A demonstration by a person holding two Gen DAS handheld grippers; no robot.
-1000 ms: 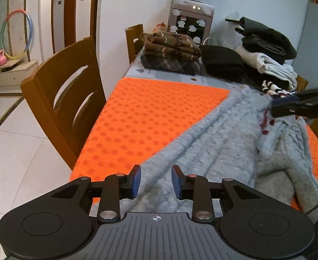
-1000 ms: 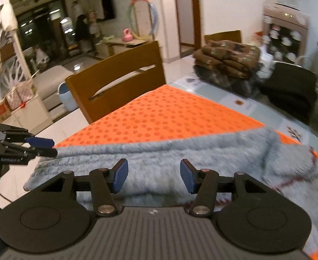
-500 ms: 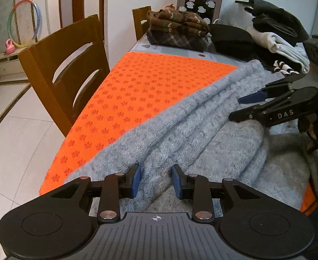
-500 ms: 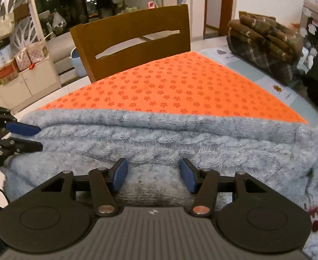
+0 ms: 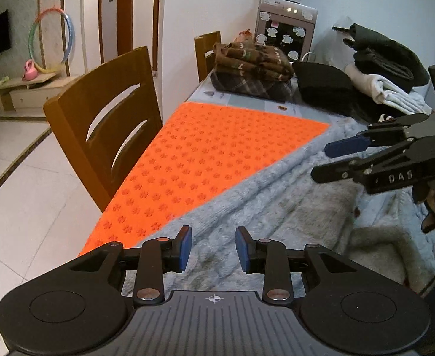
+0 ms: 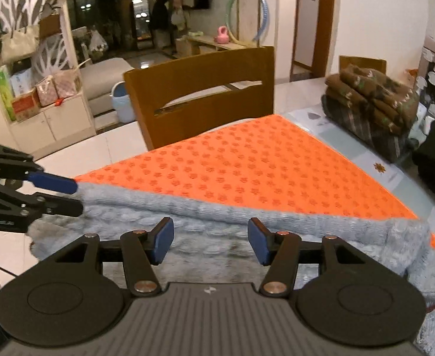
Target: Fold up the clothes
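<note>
A grey cable-knit sweater lies folded over on the orange mat; it also shows in the right wrist view on the mat. My left gripper is open and empty just above the sweater's near edge. My right gripper is open and empty above the sweater's folded edge. The right gripper shows in the left wrist view, raised over the sweater. The left gripper shows in the right wrist view at the sweater's left end.
Folded brown and plaid clothes, a black garment and a white and dark pile sit at the table's far end. Wooden chairs stand along the left side. A water dispenser is behind.
Both grippers have opened wider and lifted off the sweater, which now lies folded on the mat. The left gripper has backed away and tilted up.
</note>
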